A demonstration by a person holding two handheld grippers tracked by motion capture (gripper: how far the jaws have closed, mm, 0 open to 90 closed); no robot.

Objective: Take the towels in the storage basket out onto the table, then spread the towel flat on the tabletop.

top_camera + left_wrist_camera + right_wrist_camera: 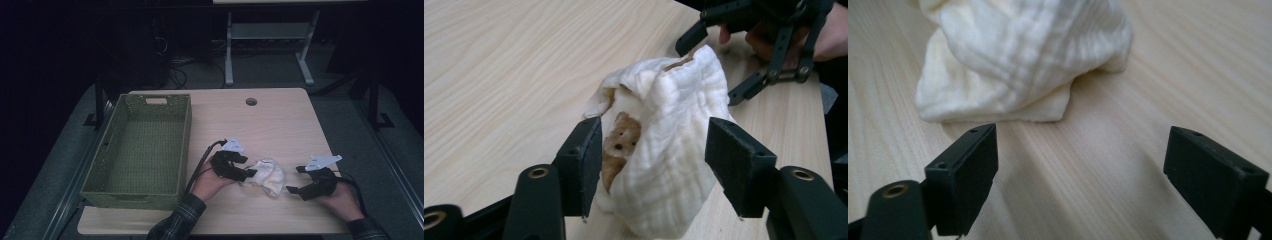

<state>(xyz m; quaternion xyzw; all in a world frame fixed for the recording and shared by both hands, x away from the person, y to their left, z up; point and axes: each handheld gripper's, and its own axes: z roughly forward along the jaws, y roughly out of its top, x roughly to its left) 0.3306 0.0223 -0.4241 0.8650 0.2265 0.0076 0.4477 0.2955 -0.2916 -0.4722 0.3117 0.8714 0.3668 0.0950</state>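
Cloth (265, 176) — a crumpled, cream-white piece with a ribbed weave — lies bunched on the light wooden table (280, 125), toward the near edge and between the two hand-held grippers. In the left gripper view a brown bear print shows on an inner fold of it, just beside one jaw.

The left gripper (248, 173) reaches the cloth from its left side. Its own view shows the jaws spread, one on either flank of the bundle: the left-hand jaw touches or nearly touches the fabric by the bear print, while the other stands a little off the cloth. The jaws are apart, not clamped; the cloth sits between them without being pinched. The person's left hand (207, 184) holds the tool, with a plaid sleeve (176, 222) coming in from the bottom of the high view.

The right gripper (291, 190) lies low over the table just to the right of the cloth, pointing at it. Its view shows both jaws wide apart with bare wood between them — the cloth's edge rests just beyond the tips, not touched. The right hand (345, 200) grips it from the near right.

A green woven basket (110, 150) stands on the left part of the table, well apart from the cloth. A round hole (251, 102) marks the far side of the tabletop.
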